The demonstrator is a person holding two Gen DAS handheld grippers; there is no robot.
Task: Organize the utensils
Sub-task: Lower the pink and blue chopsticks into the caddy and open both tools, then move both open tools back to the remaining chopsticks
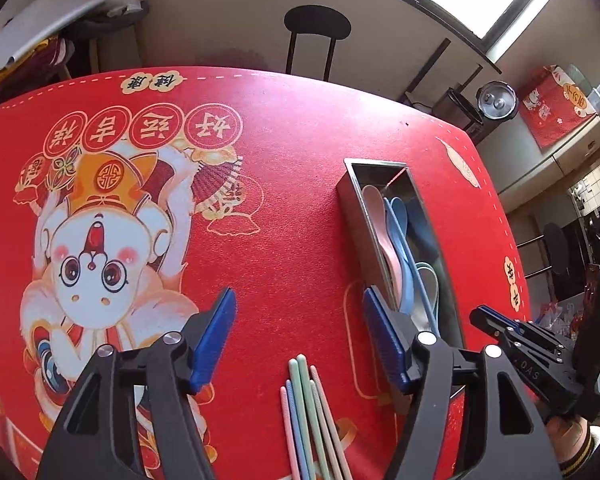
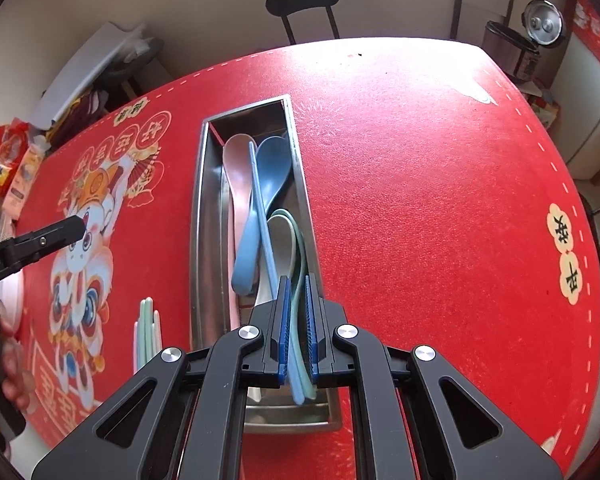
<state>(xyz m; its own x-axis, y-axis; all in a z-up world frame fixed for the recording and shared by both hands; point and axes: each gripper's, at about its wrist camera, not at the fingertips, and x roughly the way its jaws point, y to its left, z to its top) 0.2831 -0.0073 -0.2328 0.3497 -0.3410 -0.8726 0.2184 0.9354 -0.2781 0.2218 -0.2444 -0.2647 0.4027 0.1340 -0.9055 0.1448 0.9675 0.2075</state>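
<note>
Your right gripper (image 2: 296, 320) hangs over the near end of the steel tray (image 2: 204, 240), its fingers (image 2: 283, 320) drawn close together on a blue chopstick (image 2: 260, 208) and a green chopstick (image 2: 300, 344) that pass between the pads; the blue one runs from the pads up across the tray over the spoons. Inside the tray lie a pink spoon (image 2: 236, 168), a blue spoon (image 2: 272, 164) and a white spoon (image 2: 280, 240). Your left gripper (image 1: 298, 332) hovers left of the tray with its fingers (image 1: 216, 332) wide apart and nothing between them. The remaining chopsticks (image 1: 308, 412) lie in a loose bundle on the red counter (image 1: 292, 140) just left of the tray's near end, below the open left fingers.
</note>
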